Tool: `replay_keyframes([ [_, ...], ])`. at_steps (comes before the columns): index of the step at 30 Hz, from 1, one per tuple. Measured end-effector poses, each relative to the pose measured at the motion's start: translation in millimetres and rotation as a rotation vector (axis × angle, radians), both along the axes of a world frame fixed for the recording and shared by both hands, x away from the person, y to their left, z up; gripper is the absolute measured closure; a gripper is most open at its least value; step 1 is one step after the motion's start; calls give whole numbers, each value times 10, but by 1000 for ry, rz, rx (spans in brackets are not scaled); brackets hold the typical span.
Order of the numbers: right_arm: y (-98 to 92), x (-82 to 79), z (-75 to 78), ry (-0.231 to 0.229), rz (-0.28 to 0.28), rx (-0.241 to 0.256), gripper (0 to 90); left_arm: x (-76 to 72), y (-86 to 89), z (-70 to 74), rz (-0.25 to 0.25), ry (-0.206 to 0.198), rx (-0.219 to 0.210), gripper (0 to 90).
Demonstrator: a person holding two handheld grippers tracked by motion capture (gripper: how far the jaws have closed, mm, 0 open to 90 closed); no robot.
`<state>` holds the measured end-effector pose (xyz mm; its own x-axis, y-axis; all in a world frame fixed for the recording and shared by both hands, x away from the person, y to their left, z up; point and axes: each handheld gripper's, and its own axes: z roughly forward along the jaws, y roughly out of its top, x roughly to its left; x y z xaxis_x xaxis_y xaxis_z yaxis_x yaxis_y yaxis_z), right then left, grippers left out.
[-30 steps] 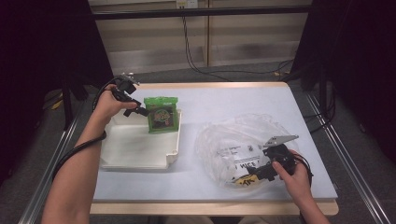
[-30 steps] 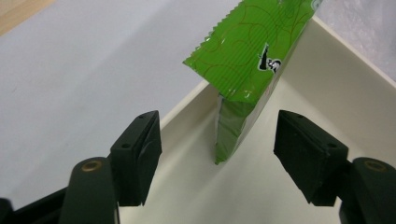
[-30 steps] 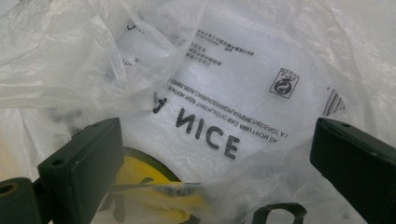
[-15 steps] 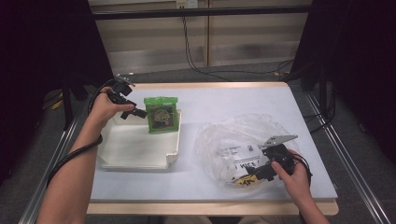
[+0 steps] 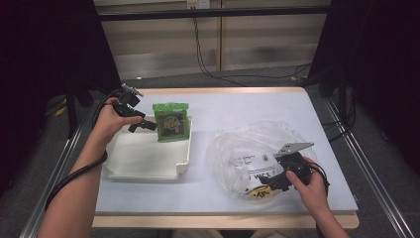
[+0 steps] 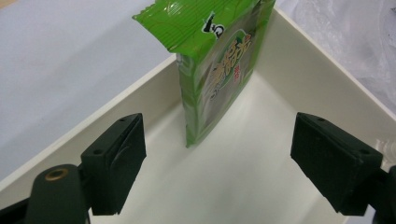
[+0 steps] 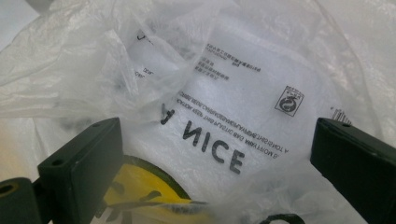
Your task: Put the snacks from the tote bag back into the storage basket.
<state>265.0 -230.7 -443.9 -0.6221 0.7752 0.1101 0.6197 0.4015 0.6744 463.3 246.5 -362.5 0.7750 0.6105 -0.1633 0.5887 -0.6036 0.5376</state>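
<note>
At the left of the desk (image 5: 257, 106) we see a hand (image 5: 106, 124) holding the left gripper (image 5: 143, 125). Its fingers (image 6: 114, 161) are wide apart and hold nothing. They hang over a white tray (image 5: 133, 161) and aim at a green snack bag (image 5: 171, 121). The tray sits at about 9 o'clock on the desk. The green bag stands up in the far corner of the tray, at about 1 o'clock inside it, and leans on the tray wall. In the left gripper view the bag stands between the two fingers but farther off, not touching them.

Moving right, a big clear plastic bag (image 5: 252, 156) lies crumpled on the desk at about 4 o'clock, near the tray but apart from it. It has black words on it and something yellow (image 7: 144, 191) inside near the front.

At the right, the other hand (image 5: 309, 186) holds the right gripper (image 5: 278, 182) at the front edge of the plastic bag. Its fingers (image 7: 81, 158) are wide apart too, with the plastic bag right behind them. We cannot tell if they touch the plastic.
</note>
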Motion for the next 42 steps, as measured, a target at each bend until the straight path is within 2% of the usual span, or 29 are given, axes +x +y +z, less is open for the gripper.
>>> replay_keyframes([
  [1, 5, 1, 6, 1, -1, 1, 25, -13, -11, -1, 9, -1, -13, 183],
  [2, 9, 3, 5, -1, 1, -4, 25, -4, 3, 13, -34, -4, 16, 183],
  [3, 12, 4, 4, 1, 1, -6, 25, -28, -18, 4, -7, -3, -7, 182],
  [5, 13, 2, -2, 4, 4, -4, 25, -48, -37, -14, -2, -1, -24, 181],
  [7, 12, -1, -3, 4, 5, -4, 25, -50, -33, -27, -37, -2, 1, 179],
  [9, 9, -2, 3, -2, 9, -3, 25, -72, -59, -58, -27, -2, -15, 177],
  [11, 7, -7, 12, -2, 3, -4, 25, -88, -78, -81, -43, 0, -16, 176],
  [14, 5, -12, 16, -3, 5, -7, 25, -110, -96, -100, -39, -13, -26, 175],
  [18, 1, -12, 17, -8, 13, 3, 25, -145, -118, -105, -56, -16, -29, 172],
  [19, -2, -16, 21, -5, 10, 3, 25, -164, -132, -109, -42, -18, -46, 171],
  [20, -6, -14, 20, -6, 12, 6, 25, -170, -132, -105, -51, -19, -46, 170],
  [21, -6, -17, 22, -2, 8, 7, 25, -198, -158, -115, -20, -21, -76, 169],
  [26, -1, -21, 31, -6, 9, 3, 25, -265, -195, -133, -14, -25, -101, 166],
  [35, 6, -28, 43, -9, 15, 5, 25, -326, -239, -218, -18, -19, -96, 156],
  [42, -11, -31, 53, -19, 17, 6, 25, -377, -231, -232, -14, -34, -117, 155],
])
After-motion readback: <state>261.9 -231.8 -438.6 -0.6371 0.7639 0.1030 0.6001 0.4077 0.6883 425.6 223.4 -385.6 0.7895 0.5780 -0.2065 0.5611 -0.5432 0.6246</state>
